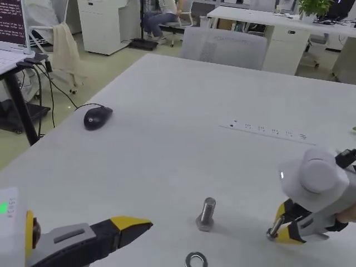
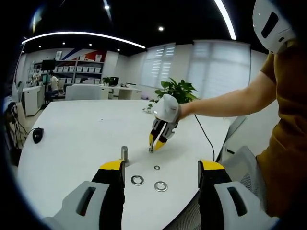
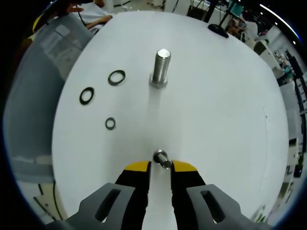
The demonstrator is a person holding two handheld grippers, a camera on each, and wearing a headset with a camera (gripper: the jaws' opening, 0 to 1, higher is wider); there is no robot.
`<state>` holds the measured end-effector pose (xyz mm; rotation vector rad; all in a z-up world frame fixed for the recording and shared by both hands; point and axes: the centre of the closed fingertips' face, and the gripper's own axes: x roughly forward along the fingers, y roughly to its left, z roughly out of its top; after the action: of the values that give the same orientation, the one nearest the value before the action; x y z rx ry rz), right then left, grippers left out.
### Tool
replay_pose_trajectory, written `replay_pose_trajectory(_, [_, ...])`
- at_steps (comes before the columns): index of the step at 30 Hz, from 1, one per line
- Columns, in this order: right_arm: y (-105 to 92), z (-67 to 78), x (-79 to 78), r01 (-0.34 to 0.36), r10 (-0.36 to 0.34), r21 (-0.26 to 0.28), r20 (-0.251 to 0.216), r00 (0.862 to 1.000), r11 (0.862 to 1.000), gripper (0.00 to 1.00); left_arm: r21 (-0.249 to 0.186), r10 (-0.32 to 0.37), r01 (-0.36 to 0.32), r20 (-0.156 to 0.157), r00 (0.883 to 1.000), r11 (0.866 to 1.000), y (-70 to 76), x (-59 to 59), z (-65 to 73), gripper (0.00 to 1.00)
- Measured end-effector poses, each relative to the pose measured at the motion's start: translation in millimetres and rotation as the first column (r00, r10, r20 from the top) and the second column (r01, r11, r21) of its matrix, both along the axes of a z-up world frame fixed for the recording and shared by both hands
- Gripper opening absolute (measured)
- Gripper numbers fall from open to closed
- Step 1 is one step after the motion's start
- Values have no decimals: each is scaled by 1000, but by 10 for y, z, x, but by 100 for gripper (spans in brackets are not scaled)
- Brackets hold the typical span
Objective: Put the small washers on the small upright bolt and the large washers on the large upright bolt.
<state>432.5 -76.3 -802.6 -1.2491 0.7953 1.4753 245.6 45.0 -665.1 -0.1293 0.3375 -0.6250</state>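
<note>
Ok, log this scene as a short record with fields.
right gripper: fingers either side of small bolt; grip unclear
left gripper: open, empty
large bolt: upright, no washers on it
large washers: two, flat on table
small washer: one, flat on table

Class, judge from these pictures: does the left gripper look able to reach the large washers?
Probably yes: the left gripper is open, the large washers lie on bare table just ahead of its jaws, and the right gripper is farther off at the small bolt.
</note>
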Motion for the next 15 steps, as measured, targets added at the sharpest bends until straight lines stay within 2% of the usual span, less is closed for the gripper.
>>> replay_pose_trajectory(8, [-104, 68, -61, 21, -22, 3, 10, 1000, 1000, 17, 9, -11, 11, 15, 1000, 1000, -87, -31, 86, 62])
replay_pose_trajectory(15, [-160, 119, -180, 25, -25, 14, 9, 1000, 1000, 18, 20, -18, 17, 31, 999, 1000, -111, -77, 137, 62])
